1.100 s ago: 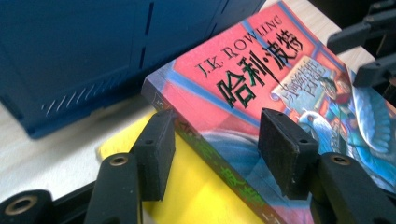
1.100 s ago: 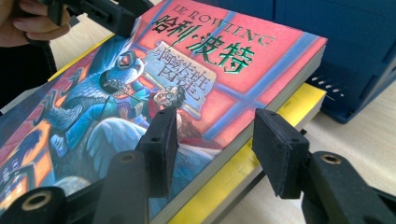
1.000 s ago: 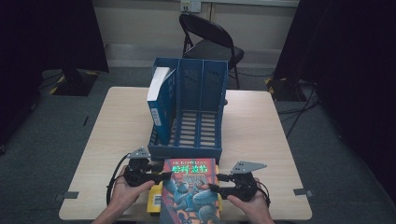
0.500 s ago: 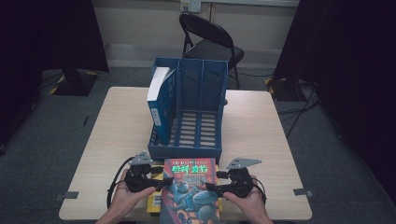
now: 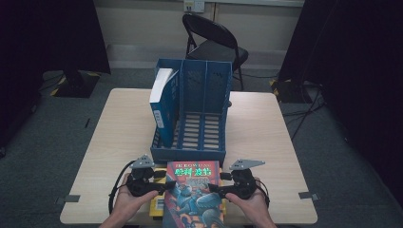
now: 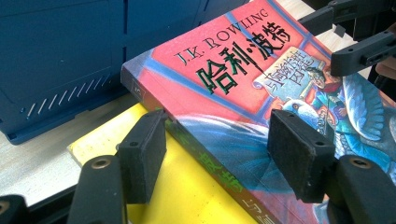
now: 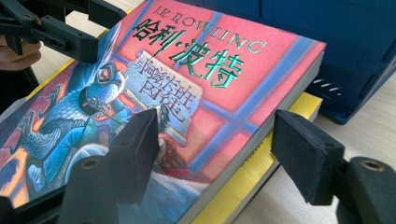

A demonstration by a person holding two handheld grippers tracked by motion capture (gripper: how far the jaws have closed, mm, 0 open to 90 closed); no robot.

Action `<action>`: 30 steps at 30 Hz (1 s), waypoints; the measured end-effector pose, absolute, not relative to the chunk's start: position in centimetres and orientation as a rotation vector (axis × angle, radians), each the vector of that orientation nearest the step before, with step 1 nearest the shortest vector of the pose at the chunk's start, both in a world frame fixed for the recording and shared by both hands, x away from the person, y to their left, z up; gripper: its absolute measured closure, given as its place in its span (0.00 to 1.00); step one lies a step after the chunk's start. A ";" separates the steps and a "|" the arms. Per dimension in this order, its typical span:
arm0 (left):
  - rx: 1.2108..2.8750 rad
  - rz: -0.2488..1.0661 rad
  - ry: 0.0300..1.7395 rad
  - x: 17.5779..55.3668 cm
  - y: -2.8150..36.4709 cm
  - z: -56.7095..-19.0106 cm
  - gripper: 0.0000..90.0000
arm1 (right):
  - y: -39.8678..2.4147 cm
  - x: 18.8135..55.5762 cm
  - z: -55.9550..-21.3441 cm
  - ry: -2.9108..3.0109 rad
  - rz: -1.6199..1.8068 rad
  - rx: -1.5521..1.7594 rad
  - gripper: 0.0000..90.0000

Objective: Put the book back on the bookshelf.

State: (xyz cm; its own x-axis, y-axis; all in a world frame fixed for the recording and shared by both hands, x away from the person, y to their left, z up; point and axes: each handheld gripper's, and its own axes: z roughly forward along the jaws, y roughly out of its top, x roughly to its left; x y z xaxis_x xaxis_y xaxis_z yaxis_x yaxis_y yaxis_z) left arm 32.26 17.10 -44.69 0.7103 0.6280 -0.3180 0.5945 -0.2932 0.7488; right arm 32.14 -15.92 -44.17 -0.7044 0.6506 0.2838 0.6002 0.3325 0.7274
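From the high view, a pale wooden tabletop (image 5: 119, 142) stands on grey carpet in a room with dark curtains at both sides and a black folding chair (image 5: 214, 42) behind it. On it sits a blue slotted plastic file rack (image 5: 202, 128) with a blue-and-white book (image 5: 161, 104) leaning upright in its left compartment. Just in front of the rack, at the near edge, a red-and-blue illustrated paperback book (image 5: 195, 194) lies flat on top of a yellow book (image 5: 157, 206). The left hand-held gripper (image 5: 166, 186) sits at the paperback's left edge and the right hand-held gripper (image 5: 211, 187) at its right edge, each held in a hand. In the left gripper view, the left hand-held gripper (image 6: 215, 154) has its jaws spread, having just been opening; one pad hangs over the yellow book (image 6: 187, 196), the other over the paperback's (image 6: 243, 93) cover, the spine between them, neither pressing it. In the right gripper view, the right hand-held gripper (image 7: 215, 154) is likewise spread after opening, straddling the paperback's (image 7: 210, 79) page edge without pinching, one pad above the cover, the other beyond the edge over the tabletop (image 7: 373, 126).
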 end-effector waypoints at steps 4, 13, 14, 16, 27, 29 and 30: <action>1.980 0.045 0.940 32.3 17.1 -44.7 0.41 | -16.0 32.1 -44.2 2.495 1.353 1.211 0.40; 1.983 0.057 0.937 32.2 17.0 -44.7 0.41 | -17.0 31.8 -43.4 2.397 1.542 1.275 0.61; 1.979 0.058 0.938 32.3 17.0 -44.7 0.40 | -17.0 31.8 -43.4 2.404 1.552 1.277 0.61; 1.979 0.058 0.937 32.2 17.0 -44.7 0.40 | -16.8 31.6 -43.6 2.426 1.534 1.276 0.63; 1.962 0.053 0.931 32.5 17.2 -44.9 0.40 | -15.1 33.7 -44.3 2.482 1.573 1.240 0.61; 1.951 0.050 0.934 32.5 17.2 -45.0 0.40 | -14.4 34.3 -44.3 2.491 1.573 1.234 0.61; 1.944 0.048 0.936 32.5 17.3 -45.0 0.41 | -14.0 34.5 -44.3 2.500 1.581 1.229 0.61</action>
State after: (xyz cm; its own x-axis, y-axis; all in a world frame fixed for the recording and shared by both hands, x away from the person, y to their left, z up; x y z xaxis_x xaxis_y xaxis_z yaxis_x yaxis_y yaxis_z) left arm 32.49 17.25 -45.01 0.7066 0.6258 -0.3302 0.5890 -0.2616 0.7646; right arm 34.53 -13.98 -44.29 -0.7040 0.5678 0.4265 0.6288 0.2192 0.7460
